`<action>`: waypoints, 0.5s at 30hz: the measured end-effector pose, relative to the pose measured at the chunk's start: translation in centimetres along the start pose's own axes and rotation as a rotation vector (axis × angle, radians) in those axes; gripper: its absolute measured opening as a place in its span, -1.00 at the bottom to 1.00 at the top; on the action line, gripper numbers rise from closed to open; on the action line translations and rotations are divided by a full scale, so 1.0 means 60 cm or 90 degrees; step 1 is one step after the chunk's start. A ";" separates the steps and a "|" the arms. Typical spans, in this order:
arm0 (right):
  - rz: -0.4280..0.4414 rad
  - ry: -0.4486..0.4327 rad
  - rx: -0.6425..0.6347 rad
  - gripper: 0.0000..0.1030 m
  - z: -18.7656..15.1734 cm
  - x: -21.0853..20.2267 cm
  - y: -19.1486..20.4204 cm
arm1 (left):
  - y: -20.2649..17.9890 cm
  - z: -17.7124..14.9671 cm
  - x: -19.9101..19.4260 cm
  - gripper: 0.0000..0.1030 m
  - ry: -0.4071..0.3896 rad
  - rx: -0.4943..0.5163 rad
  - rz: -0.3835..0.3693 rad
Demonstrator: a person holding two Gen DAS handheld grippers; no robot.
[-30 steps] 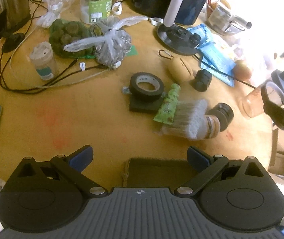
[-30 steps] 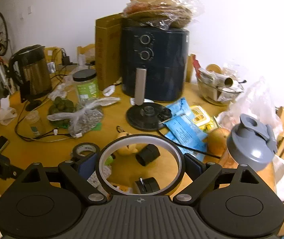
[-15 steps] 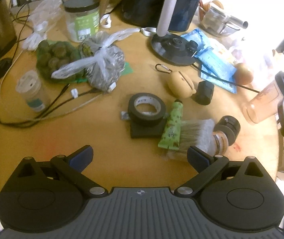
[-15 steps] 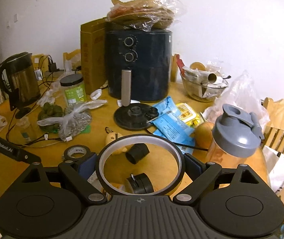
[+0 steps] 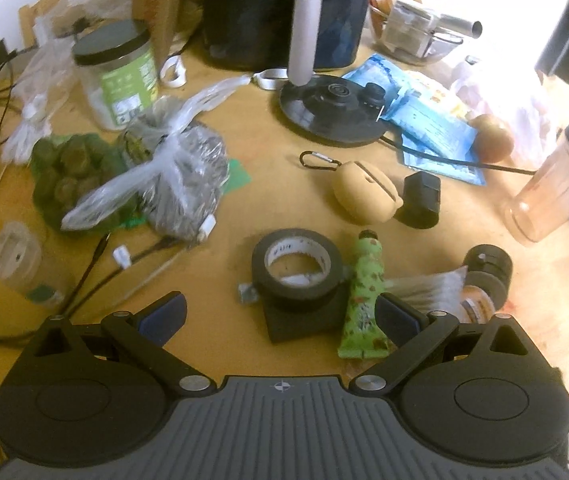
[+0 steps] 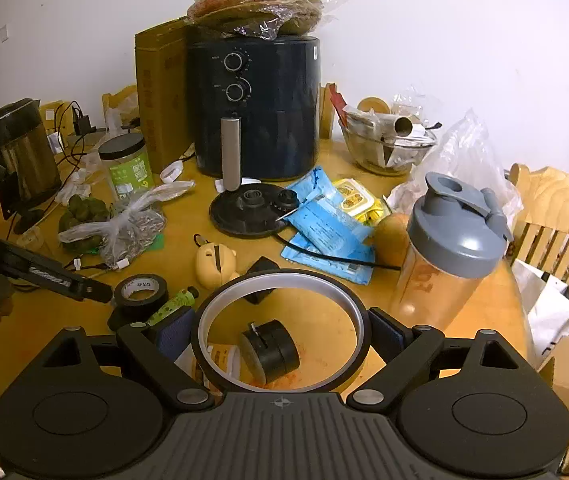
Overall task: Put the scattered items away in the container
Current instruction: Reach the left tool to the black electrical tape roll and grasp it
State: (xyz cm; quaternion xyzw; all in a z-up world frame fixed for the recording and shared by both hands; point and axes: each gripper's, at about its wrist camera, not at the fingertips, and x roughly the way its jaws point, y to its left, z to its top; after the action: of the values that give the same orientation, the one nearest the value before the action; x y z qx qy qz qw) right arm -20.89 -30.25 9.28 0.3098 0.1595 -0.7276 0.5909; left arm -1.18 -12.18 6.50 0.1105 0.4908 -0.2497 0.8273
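While right hand-held gripper (image 6: 282, 330) clamps ring (image 6: 220, 296) — left (image 5: 280, 316) empty

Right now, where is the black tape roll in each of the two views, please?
Left wrist view: the black tape roll lies at centre, just ahead of the open left gripper.
Right wrist view: it lies at lower left, beside the green tube.
Shared landmark: the dark blue air fryer.

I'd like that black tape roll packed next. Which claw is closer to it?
The left claw is closer: it is open, with the black tape roll just ahead between its fingers. The right claw, shut on a ring, is farther off, to the roll's right.
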 end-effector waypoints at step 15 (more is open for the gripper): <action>-0.031 0.027 0.035 0.78 -0.017 -0.002 -0.004 | -0.009 0.022 0.082 0.99 0.019 0.061 -0.028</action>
State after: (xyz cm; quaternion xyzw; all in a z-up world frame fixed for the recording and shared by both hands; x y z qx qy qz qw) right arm -20.86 -29.46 8.55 0.3377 0.1594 -0.7390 0.5608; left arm 1.49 -14.71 2.90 0.1430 0.4929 -0.2891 0.8081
